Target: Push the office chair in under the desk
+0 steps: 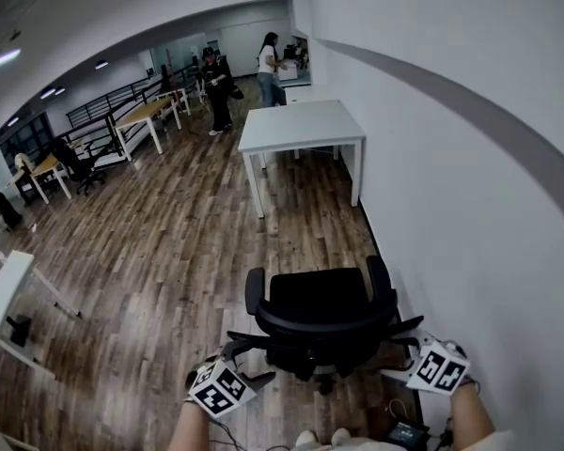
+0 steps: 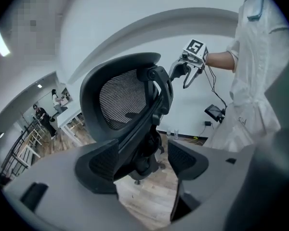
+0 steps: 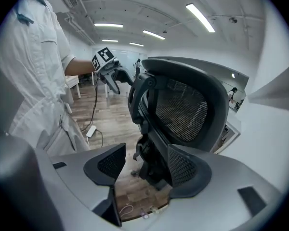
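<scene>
Jaws apart on left gripper (image 2: 142, 160) and right gripper (image 3: 147, 165), pads pressing on nothing.
Office chair (image 1: 320, 318) backrest just ahead between both grippers; white desk (image 1: 301, 125) well apart beyond, against wall (image 1: 451, 158).

The head view looks steeply down on the office chair (image 1: 321, 319) and the desk (image 1: 301, 125) beyond. Both gripper views face that chair closely from opposite sides.

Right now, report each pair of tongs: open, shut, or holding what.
Left tongs: open, gripping nothing; the office chair stands ahead of them.
Right tongs: open, gripping nothing; same chair ahead.
</scene>
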`<state>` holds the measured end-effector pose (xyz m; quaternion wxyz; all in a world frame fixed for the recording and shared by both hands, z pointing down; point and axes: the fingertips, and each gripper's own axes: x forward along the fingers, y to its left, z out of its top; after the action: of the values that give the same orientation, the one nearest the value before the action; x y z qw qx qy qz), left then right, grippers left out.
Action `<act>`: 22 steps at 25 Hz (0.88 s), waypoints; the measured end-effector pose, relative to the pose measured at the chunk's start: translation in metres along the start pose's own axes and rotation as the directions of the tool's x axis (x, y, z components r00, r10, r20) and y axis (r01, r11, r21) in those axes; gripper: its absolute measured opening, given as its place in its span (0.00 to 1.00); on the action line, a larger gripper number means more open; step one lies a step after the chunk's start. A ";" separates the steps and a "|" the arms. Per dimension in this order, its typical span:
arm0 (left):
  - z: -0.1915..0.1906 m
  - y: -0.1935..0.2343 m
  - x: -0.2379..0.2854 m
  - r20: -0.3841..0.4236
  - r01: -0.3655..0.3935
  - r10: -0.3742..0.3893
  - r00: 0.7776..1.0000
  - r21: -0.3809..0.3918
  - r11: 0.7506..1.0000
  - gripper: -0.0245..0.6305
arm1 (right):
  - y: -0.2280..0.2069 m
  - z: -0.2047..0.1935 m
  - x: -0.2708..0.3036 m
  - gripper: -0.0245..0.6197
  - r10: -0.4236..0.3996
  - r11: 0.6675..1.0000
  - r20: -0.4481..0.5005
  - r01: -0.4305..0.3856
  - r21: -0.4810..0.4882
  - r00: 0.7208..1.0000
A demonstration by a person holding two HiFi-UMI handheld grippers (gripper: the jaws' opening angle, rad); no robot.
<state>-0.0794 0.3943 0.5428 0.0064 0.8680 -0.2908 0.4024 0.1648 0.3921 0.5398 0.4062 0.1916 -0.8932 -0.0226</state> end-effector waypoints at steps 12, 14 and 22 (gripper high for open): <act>-0.029 0.027 0.019 -0.225 0.040 -0.014 0.974 0.111 0.993 0.59 | -0.044 -0.018 0.007 0.50 -0.030 0.987 -0.190 0.000 -0.160 0.981; -0.036 0.032 0.022 -0.265 0.054 -0.018 0.964 0.129 0.990 0.60 | -0.050 -0.025 0.012 0.50 -0.030 0.984 -0.232 -0.011 -0.177 0.972; -0.050 0.033 0.048 -0.368 0.128 -0.060 0.928 0.162 0.978 0.60 | -0.067 -0.048 0.024 0.50 -0.015 0.977 -0.355 -0.061 -0.203 0.935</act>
<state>-0.1067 0.3559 0.6028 -0.0007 0.7889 -0.2044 0.5795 0.2070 0.3273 0.5760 0.5790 0.1380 -0.7999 -0.0774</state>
